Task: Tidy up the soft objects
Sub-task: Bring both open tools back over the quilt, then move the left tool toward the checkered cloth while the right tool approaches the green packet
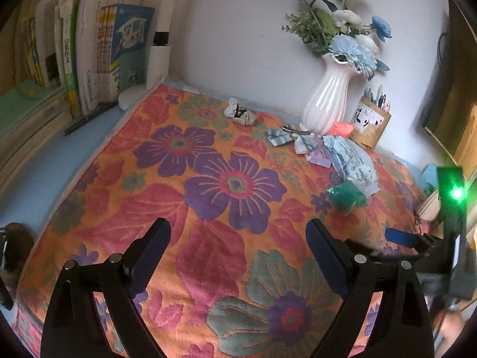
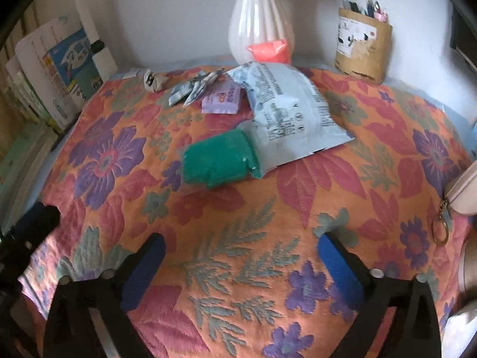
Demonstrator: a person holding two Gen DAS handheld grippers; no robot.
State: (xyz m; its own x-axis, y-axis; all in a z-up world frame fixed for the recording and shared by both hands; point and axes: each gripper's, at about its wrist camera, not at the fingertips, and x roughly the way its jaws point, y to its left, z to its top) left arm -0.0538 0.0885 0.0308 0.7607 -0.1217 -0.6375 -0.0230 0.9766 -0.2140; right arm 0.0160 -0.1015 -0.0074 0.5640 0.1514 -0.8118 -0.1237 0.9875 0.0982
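Over the near left of the flowered cloth [image 1: 208, 197] the left claw [image 1: 238, 238] is held wide apart and empty. A crumpled paper wad [image 1: 240, 112] is seen at the far edge; rightward, folded blue-white pieces [image 2: 190, 88], a lilac packet [image 2: 220, 100], a green soft bundle [image 2: 220, 161] and a pale blue pouch [image 2: 286, 110] are gathered before the white vase [image 2: 259, 21]. The right claw [image 2: 241, 253] is likewise spread, holding nothing, short of the bundle. No item appears grasped yet; an approach seems in hand, and the bundle would likely need straddling before closing.
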